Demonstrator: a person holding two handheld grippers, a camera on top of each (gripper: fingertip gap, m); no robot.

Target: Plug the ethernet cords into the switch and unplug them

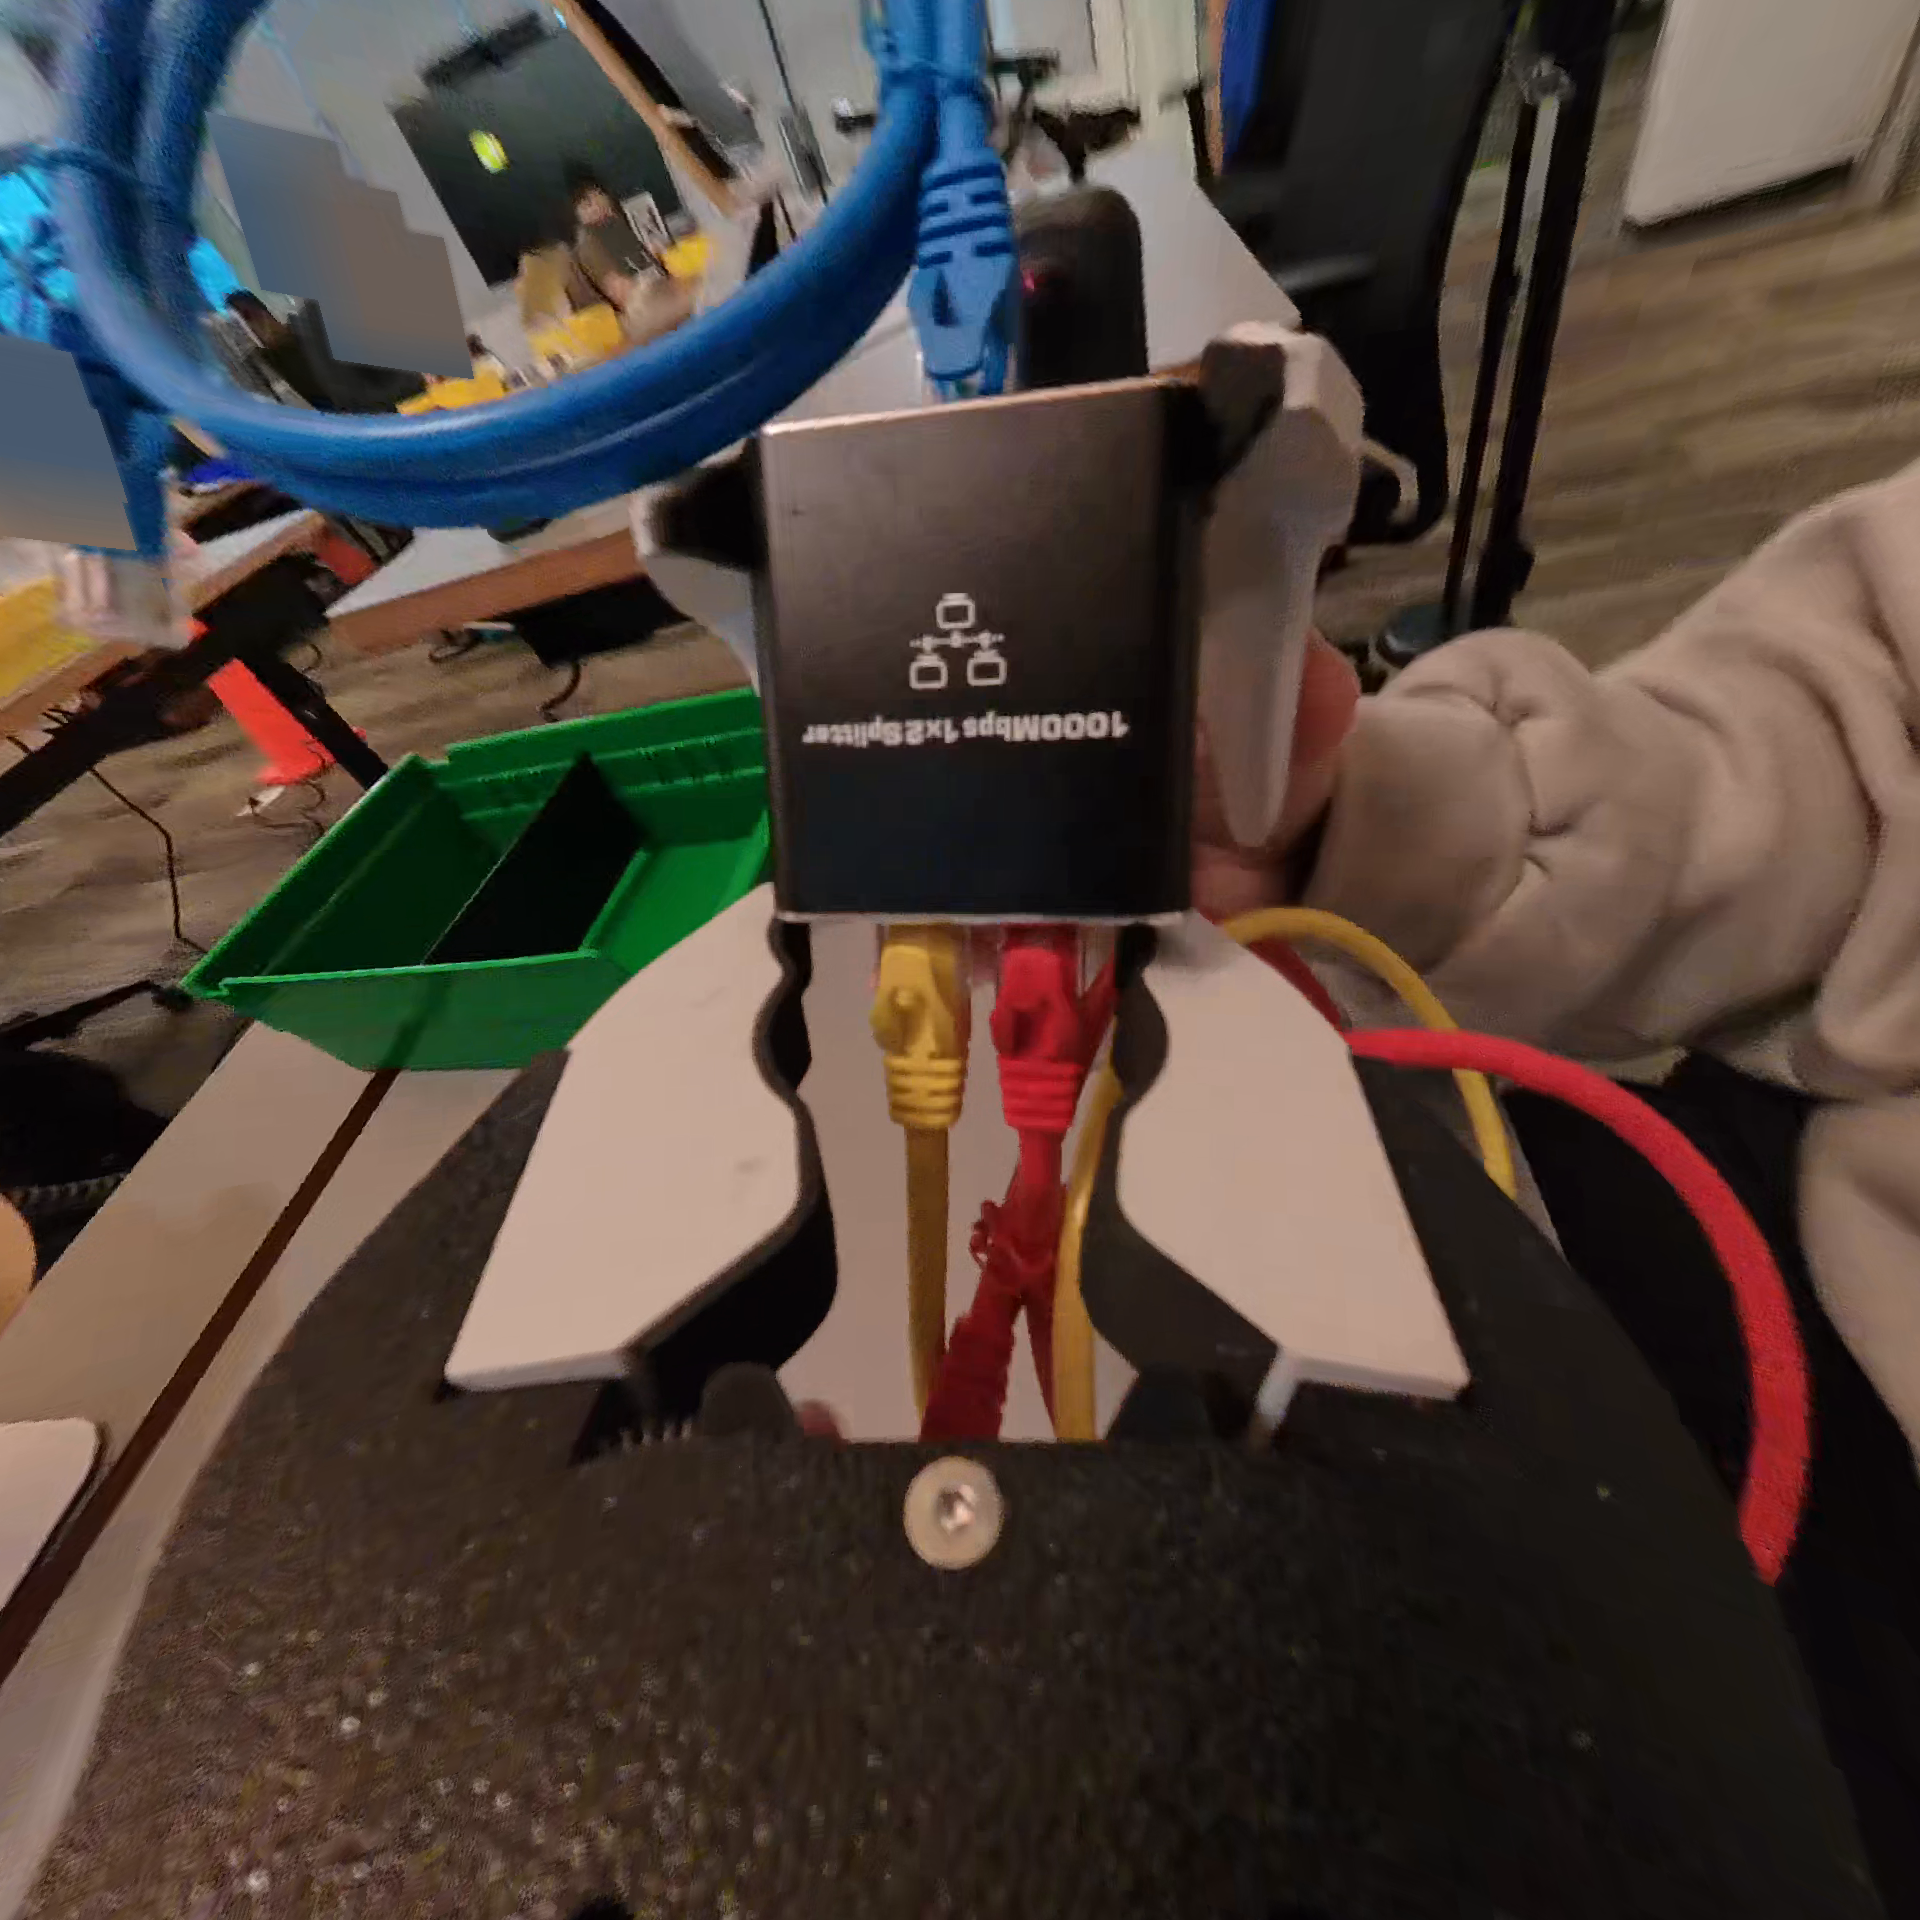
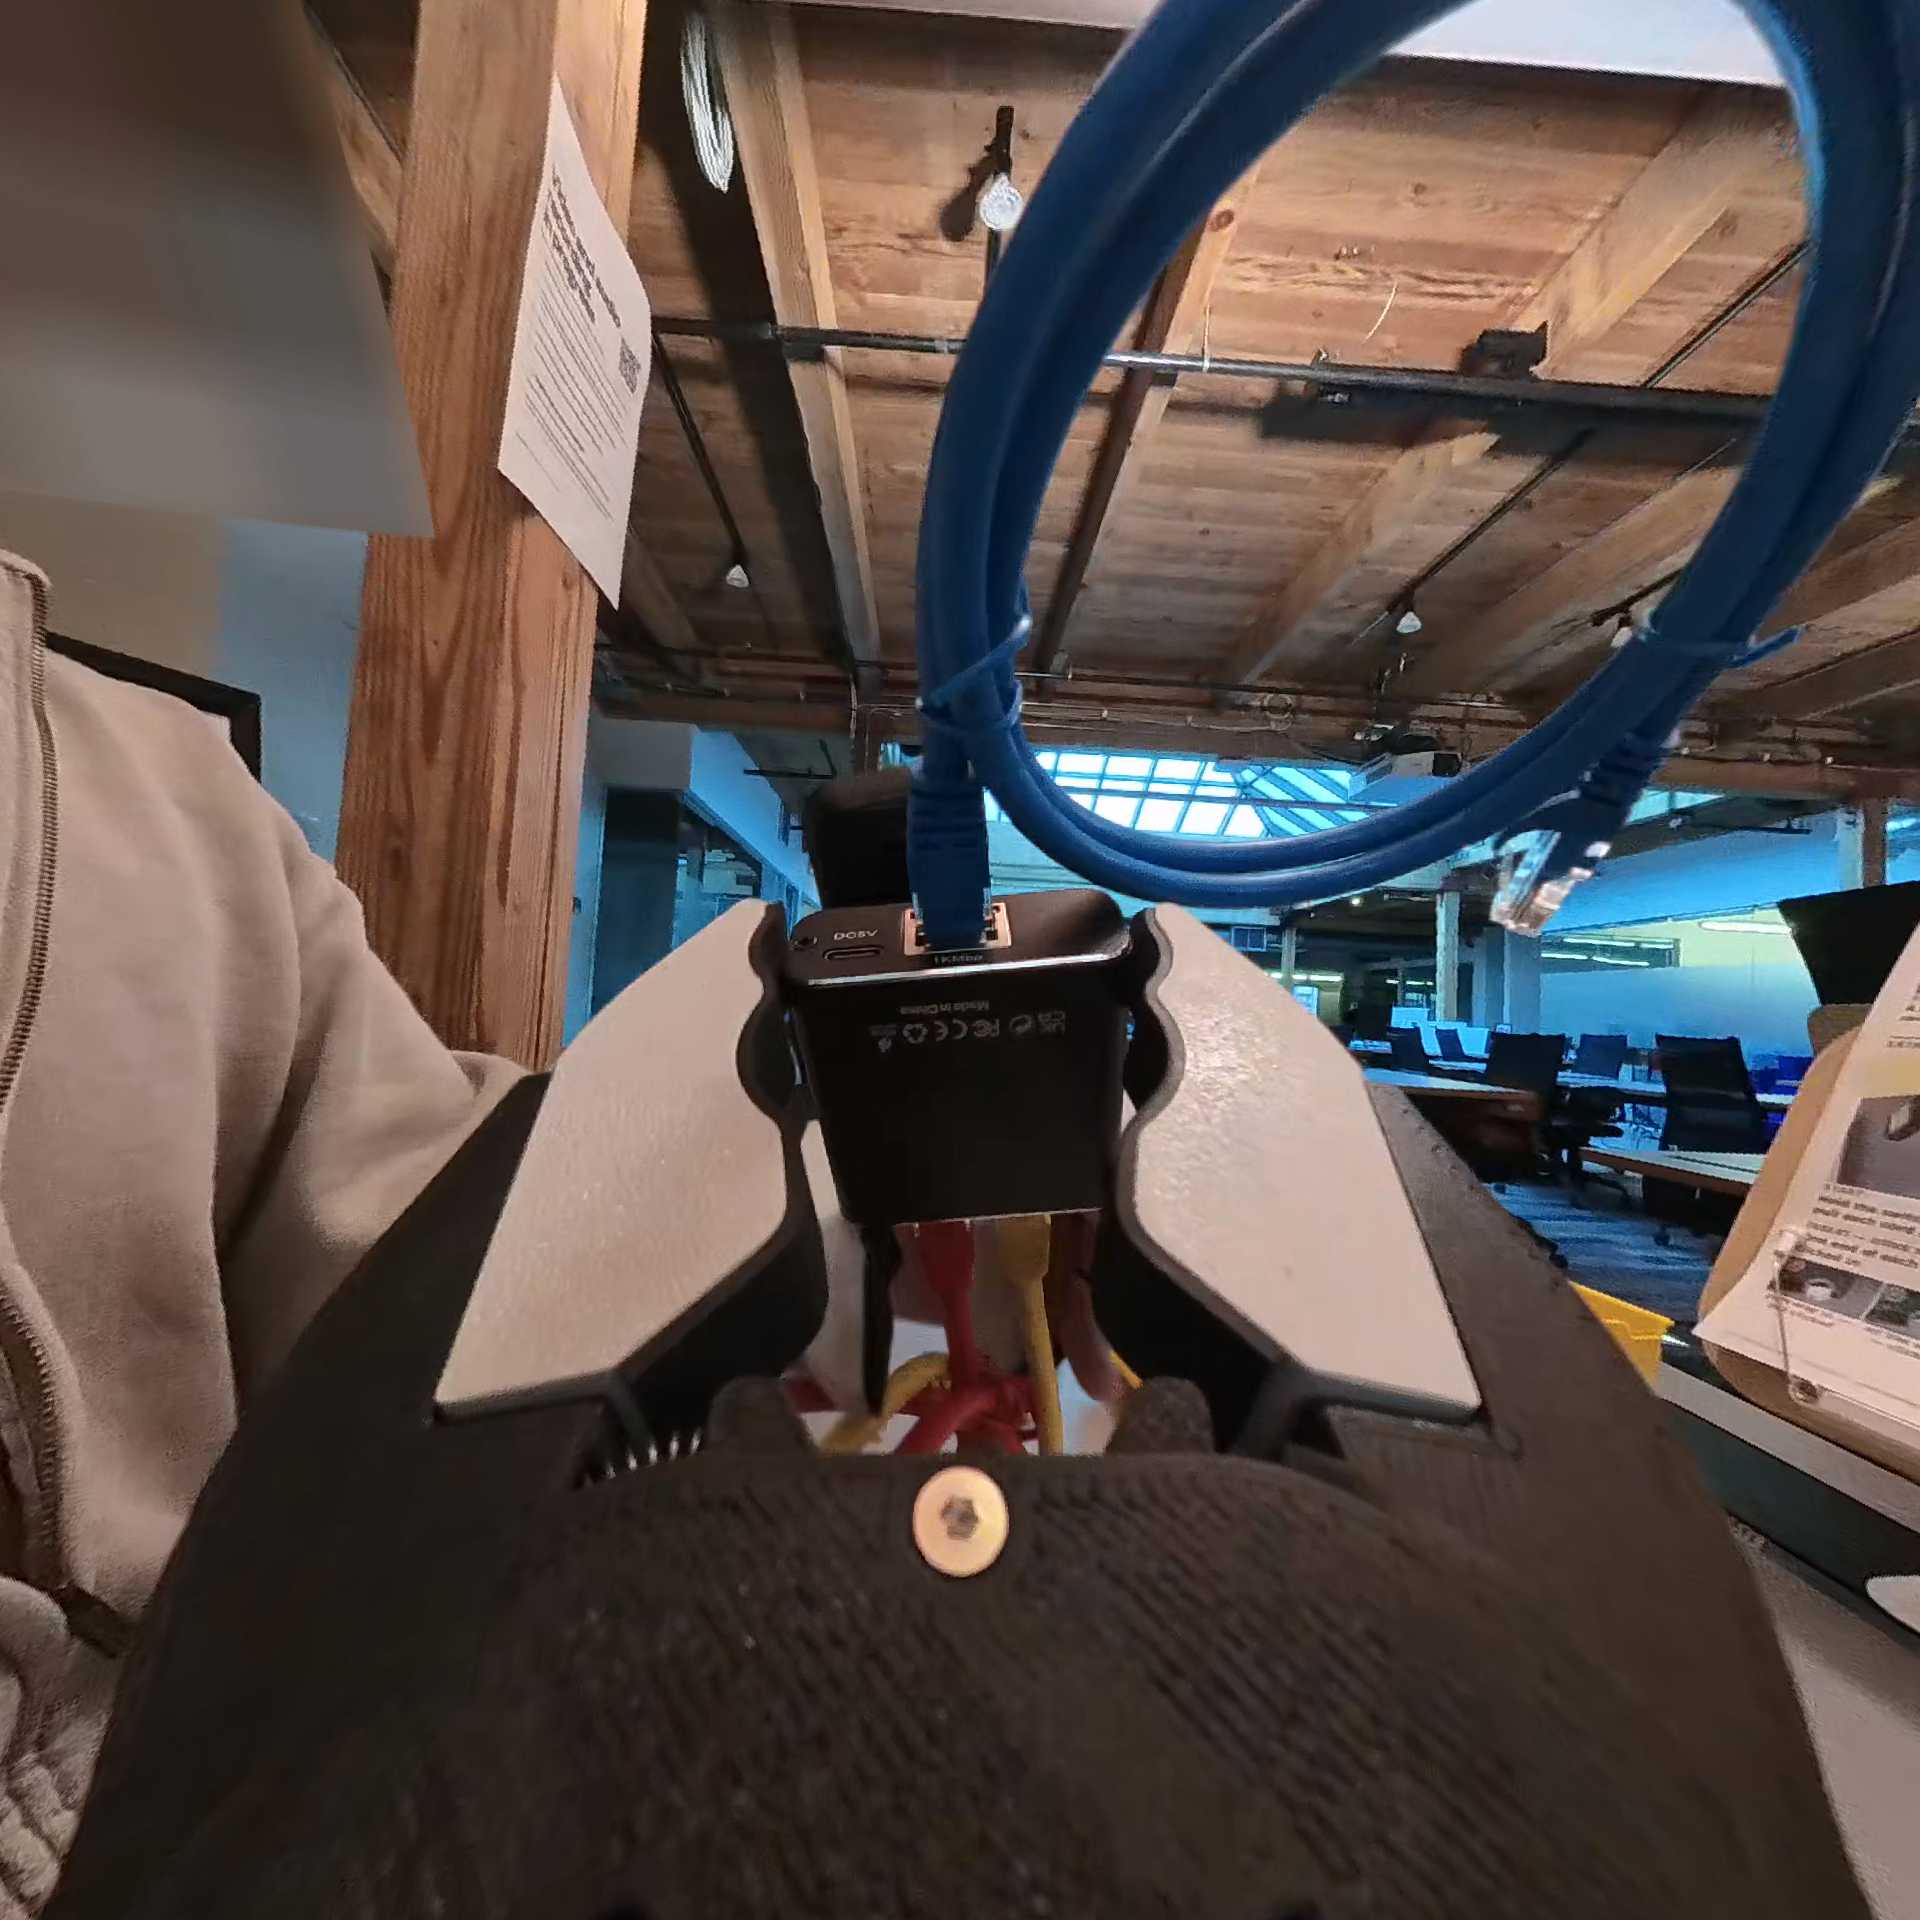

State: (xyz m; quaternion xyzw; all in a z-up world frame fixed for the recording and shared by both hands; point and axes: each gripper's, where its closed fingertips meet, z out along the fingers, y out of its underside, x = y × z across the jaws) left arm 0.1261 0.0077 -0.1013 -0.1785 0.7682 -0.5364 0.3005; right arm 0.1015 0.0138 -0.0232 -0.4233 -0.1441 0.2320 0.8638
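The black switch [image 1: 977, 665] is held up in the air. My right gripper [image 2: 956, 966] is shut on its two sides; its fingers [image 1: 1242, 416] show at the switch's far end in the left wrist view. A blue cord [image 2: 945, 842] is plugged into the far end and coils overhead, and its loose plug [image 2: 1538, 883] hangs free. A yellow plug [image 1: 920, 1029] and a red plug [image 1: 1039, 1039] sit in the near end. My left gripper [image 1: 961, 987] is open and straddles these two plugs just under the switch, with a gap beside the yellow one.
A green bin [image 1: 416, 966] stands on the white table [image 1: 156, 1195] to the left. A person's sleeve [image 1: 1610, 779] is at the right. A black stand [image 1: 1496, 312] rises behind. A wooden post [image 2: 478, 623] and a clipboard with papers [image 2: 1829, 1247] flank the right wrist view. My hands' fingertips stand some 7 cm from each other.
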